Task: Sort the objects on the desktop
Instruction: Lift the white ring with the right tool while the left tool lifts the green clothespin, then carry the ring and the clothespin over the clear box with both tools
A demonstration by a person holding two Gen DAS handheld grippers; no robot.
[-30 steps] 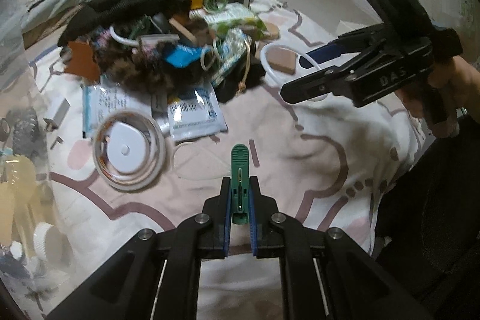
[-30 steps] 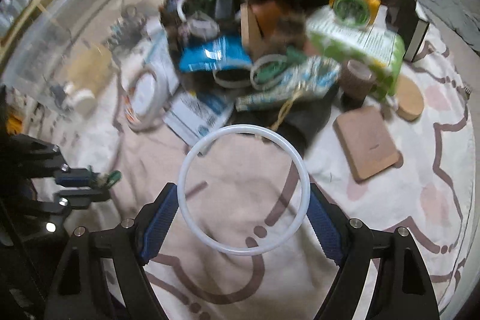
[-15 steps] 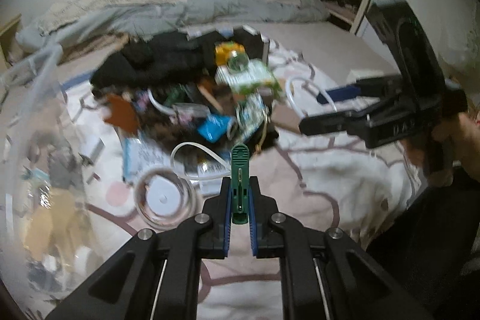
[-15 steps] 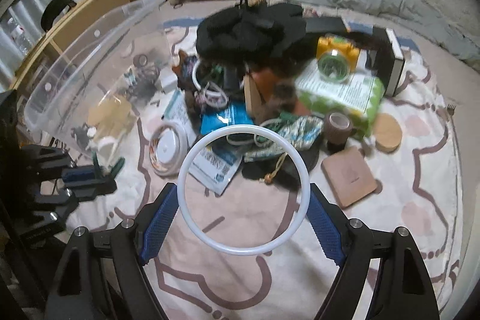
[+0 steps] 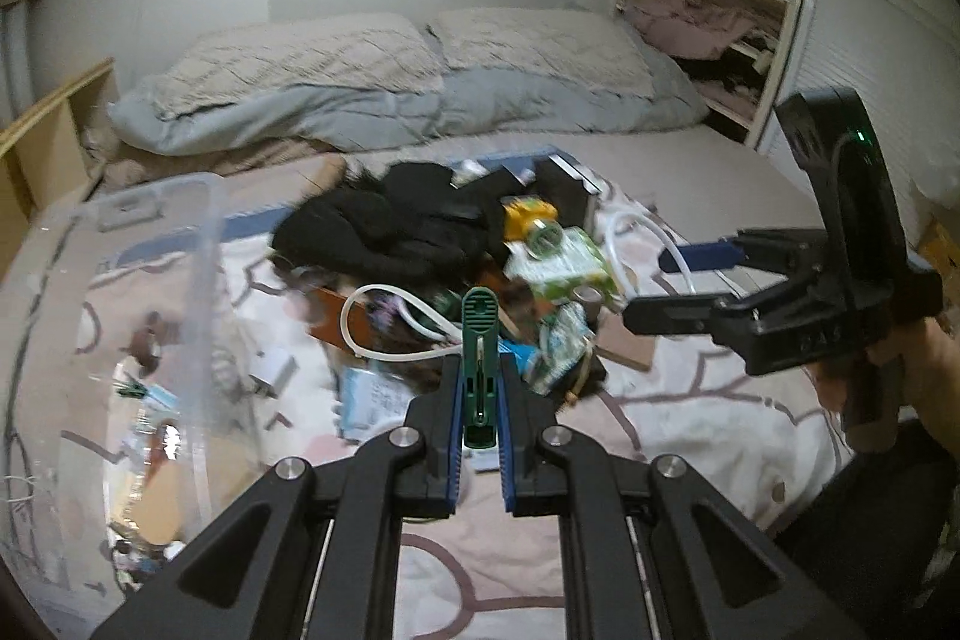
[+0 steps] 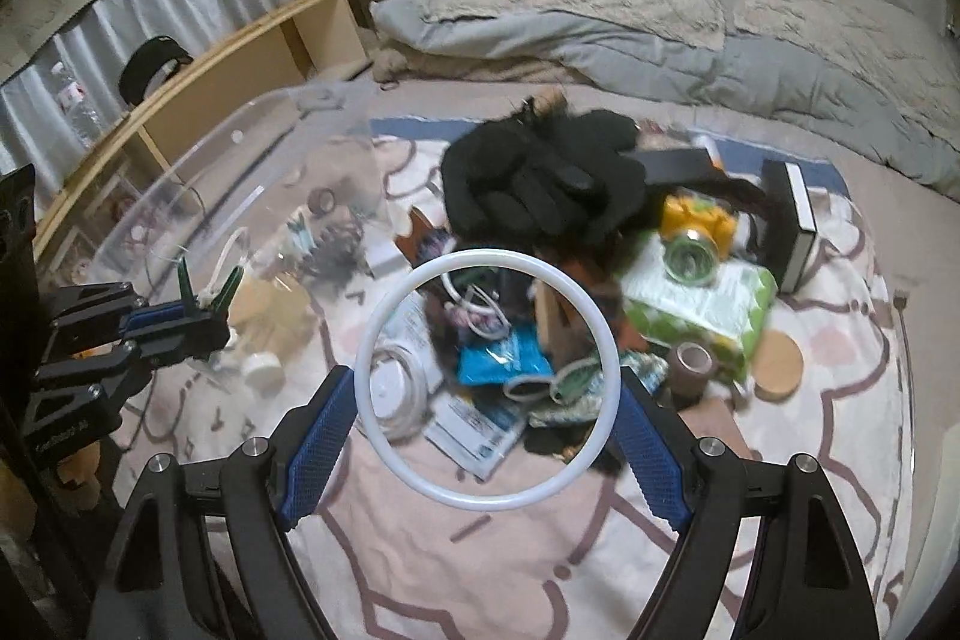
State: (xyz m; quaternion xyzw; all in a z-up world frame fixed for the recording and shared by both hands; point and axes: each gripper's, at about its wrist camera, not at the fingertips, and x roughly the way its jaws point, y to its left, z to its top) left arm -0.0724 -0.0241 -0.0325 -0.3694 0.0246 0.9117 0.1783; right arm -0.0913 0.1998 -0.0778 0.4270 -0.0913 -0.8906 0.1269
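The left gripper (image 5: 481,403) has its fingers pressed together on a green clothes peg (image 5: 480,340), which stands upright at the lower centre of the left wrist view, its ribbed end pointing up. In the right wrist view the same peg (image 6: 204,295) shows at the left edge, its two legs splayed above the dark fingertips.

The right gripper (image 6: 486,424) has its fingers spread wide, with a white ring (image 6: 487,379) spanning the gap between the blue pads (image 6: 315,451) in the centre of that frame; the ring's rim meets both pads and it is clear of the bed below. In the left wrist view this gripper sits at the right edge, gripped by a hand (image 5: 900,370).

A heap of clutter (image 6: 570,280) lies on a patterned sheet (image 6: 480,550) across the bed, mid-frame. A clear plastic bin (image 6: 198,196) stands at the left, with small items inside. Pillows (image 5: 420,58) fill the upper part of both views.
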